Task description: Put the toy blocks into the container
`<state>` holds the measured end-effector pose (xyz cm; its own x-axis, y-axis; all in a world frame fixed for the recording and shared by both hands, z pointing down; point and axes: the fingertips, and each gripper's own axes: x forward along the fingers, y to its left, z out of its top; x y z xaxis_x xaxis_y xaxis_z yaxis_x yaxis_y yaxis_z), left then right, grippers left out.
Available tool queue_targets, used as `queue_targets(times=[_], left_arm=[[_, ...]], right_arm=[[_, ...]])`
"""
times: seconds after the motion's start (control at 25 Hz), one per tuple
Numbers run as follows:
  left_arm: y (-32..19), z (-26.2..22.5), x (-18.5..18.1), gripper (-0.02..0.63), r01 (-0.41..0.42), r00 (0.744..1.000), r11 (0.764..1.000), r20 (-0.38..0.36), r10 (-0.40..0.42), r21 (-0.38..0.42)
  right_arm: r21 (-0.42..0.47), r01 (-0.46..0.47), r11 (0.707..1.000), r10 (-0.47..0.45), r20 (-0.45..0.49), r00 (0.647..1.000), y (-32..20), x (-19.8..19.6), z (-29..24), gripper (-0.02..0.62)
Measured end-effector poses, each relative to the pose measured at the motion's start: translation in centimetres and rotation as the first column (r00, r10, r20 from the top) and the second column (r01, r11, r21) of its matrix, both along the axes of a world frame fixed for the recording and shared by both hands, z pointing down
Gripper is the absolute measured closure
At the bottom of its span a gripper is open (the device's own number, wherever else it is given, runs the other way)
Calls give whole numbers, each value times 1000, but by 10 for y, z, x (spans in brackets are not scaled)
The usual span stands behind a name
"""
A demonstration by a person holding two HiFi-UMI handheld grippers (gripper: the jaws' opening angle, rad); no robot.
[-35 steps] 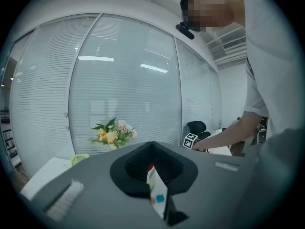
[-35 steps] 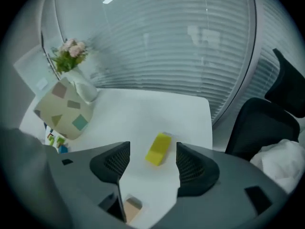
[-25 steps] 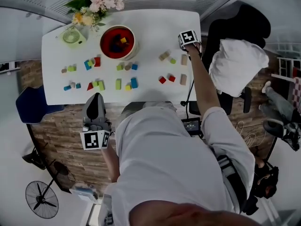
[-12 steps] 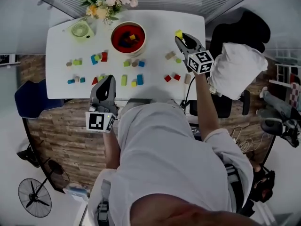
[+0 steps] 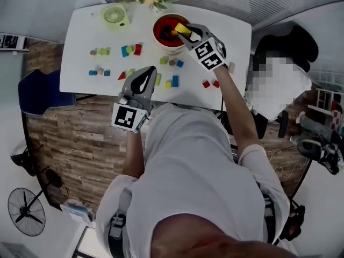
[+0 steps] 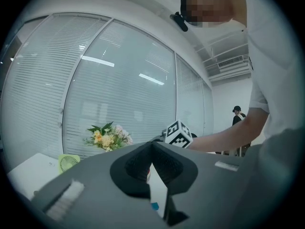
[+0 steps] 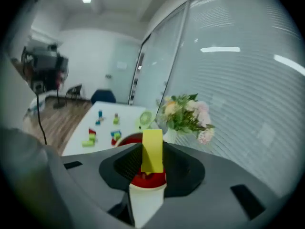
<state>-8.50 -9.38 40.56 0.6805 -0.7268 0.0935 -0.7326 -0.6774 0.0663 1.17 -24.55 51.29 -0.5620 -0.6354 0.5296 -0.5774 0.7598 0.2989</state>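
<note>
Right gripper (image 5: 186,33) brought its clamped yellow block (image 5: 182,28) over the container (image 5: 156,36), top centre; left gripper (image 5: 151,72) closed, empty; many blocks (image 5: 175,81) remain.

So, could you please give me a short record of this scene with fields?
right gripper: fingers shut on yellow block, above the bowl
left gripper: fingers shut, empty, near the table's front edge
bowl: red inside, at the table's far side
table: white, many loose blocks scattered
</note>
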Motion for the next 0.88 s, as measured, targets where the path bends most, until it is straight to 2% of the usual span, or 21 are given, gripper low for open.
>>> queue_targets(times=[0.04, 0.08, 0.2, 0.28, 0.36, 0.44, 0.48, 0.56, 0.64, 0.76, 0.88], left_arm=[[4, 4, -5, 607, 12, 1000, 1000, 2, -12, -6], [8, 8, -10, 607, 25, 1000, 1000, 2, -25, -12], [23, 13, -29, 607, 77, 997, 997, -9, -77, -28], [36, 11, -46, 607, 123, 992, 992, -8, -123, -34], [49, 10, -66, 607, 175, 984, 984, -3, -176, -37], [61, 12, -86, 607, 230, 973, 972, 7, -229, -47], [66, 15, -96, 607, 256, 967, 965, 13, -256, -56], [73, 21, -115, 607, 302, 953, 950, 23, -301, -76], [79, 26, -129, 607, 330, 944, 939, 28, -329, -91], [81, 30, -139, 607, 339, 941, 935, 35, -337, -104], [73, 30, -135, 607, 314, 949, 944, 30, -313, -98]], right_arm=[[-22, 37, 999, -39, -136, 990, -6, -8, 17, 463], [-55, 75, 996, -87, -259, 962, -11, -16, 36, 463], [-195, 159, 968, -237, -499, 833, -26, -34, 91, 463], [-292, 194, 937, -335, -585, 739, -32, -41, 123, 463], [-378, 207, 902, -415, -632, 655, -32, -45, 149, 463], [-434, 197, 879, -459, -661, 594, -33, -43, 169, 463], [-453, 186, 872, -470, -667, 578, -33, -42, 175, 463], [-481, 162, 862, -477, -661, 579, -34, -41, 181, 462], [-490, 142, 860, -464, -635, 617, -37, -43, 179, 453], [-482, 139, 865, -429, -568, 703, -40, -51, 163, 383], [-419, 168, 892, -367, -456, 811, -43, -59, 129, 389]])
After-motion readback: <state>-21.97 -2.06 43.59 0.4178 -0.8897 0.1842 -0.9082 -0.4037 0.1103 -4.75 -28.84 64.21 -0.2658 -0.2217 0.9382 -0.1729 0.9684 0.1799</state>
